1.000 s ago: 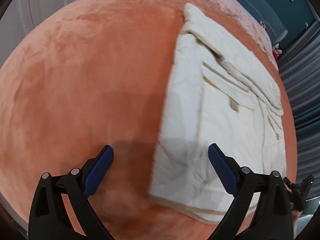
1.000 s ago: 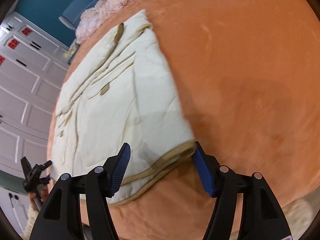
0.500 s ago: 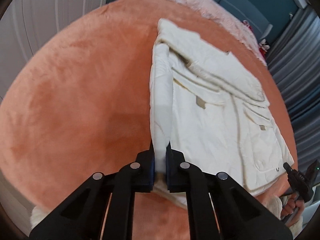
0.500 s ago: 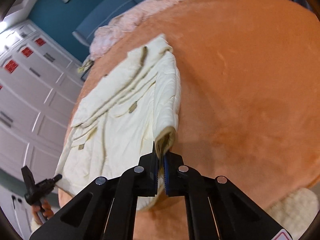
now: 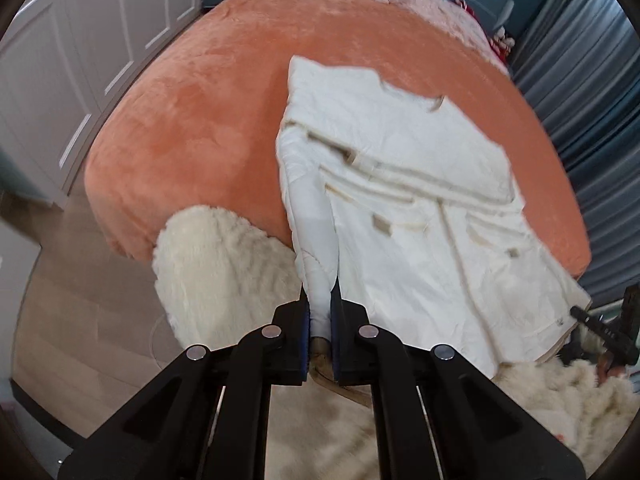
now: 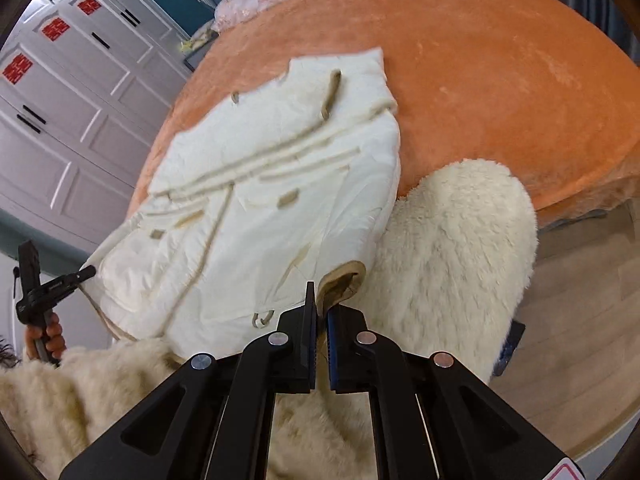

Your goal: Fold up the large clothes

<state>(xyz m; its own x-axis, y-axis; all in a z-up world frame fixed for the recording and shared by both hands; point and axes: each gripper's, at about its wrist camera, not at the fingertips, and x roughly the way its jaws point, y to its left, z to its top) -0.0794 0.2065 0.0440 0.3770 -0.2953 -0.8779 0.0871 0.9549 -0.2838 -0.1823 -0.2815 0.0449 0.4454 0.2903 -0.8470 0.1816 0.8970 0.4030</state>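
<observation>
Lay mostly on the orange bed (image 5: 224,92), the cream quilted coat (image 5: 404,208), long axis running away from both grippers toward the head of the bed, hem end lifted off the near edge and hanging over the fluffy cream footstool (image 5: 224,264). Gripped at both near corners: left gripper (image 5: 320,332) with jaws closed on the left hem corner, a rolled band of fabric rising straight out from between them; right gripper (image 6: 321,330) with jaws pinched onto the tan-trimmed right hem corner (image 6: 342,284), seemingly near the very edge of the trim. Stood about equally close to the garment, each at its own corner, so a fold carrying the hem forward along that long axis toward the collar looked like the natural next move. Compared with one second earlier: jaws then wide open, straddling the hem flat on the bed; half a second earlier already clamped low over the bed; now raised and drawn back, hem pulled past the bed edge, floor and footstool in view.
</observation>
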